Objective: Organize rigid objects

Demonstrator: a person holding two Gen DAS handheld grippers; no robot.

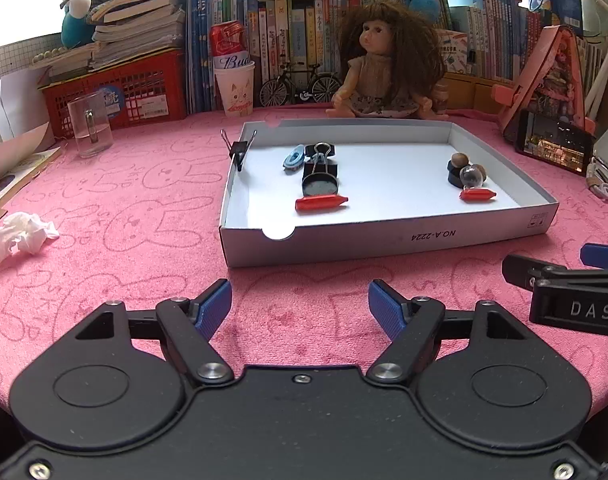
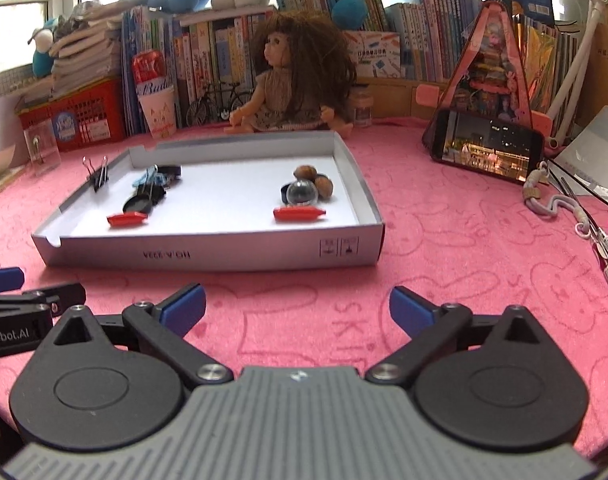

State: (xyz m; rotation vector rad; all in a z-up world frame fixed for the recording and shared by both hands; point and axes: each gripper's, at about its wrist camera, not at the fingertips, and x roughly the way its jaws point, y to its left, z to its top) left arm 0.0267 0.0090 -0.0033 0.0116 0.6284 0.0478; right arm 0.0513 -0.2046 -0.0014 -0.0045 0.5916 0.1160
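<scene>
Left wrist view: left gripper (image 1: 300, 306) has its blue pads (image 1: 214, 308) apart, nothing btwn them, just pink cloth (image 1: 144, 200) underneath. Right wrist view: right gripper (image 2: 297, 310) spread wide, also empty, hovering over the cloth short of the tray's near wall.

Beyond the fingers sits the shallow white cardboard tray (image 1: 383, 240), w/ the rigid bits inside in two clusters. Left cluster: blue clip-like piece (image 1: 294, 158), big black binder clip (image 1: 319, 172), red crayon-shaped piece (image 1: 321, 203). Right cluster: clear marble (image 1: 470, 176), two walnuts (image 1: 461, 159), a dark round thing I can't identify, second red piece (image 1: 477, 195). A small binder clip (image 1: 238, 150) is clamped on the tray's left wall.

Handling, my read: all light and stiff. Marble looks slick and will prob roll, so pinch across its middle. Red pieces: grip across the short axis, mid-length. Binder clip: take the black body, not the wire loops. Walnuts are bumpy, decent grip. Tray is thin card, may slide if nudged.
</scene>
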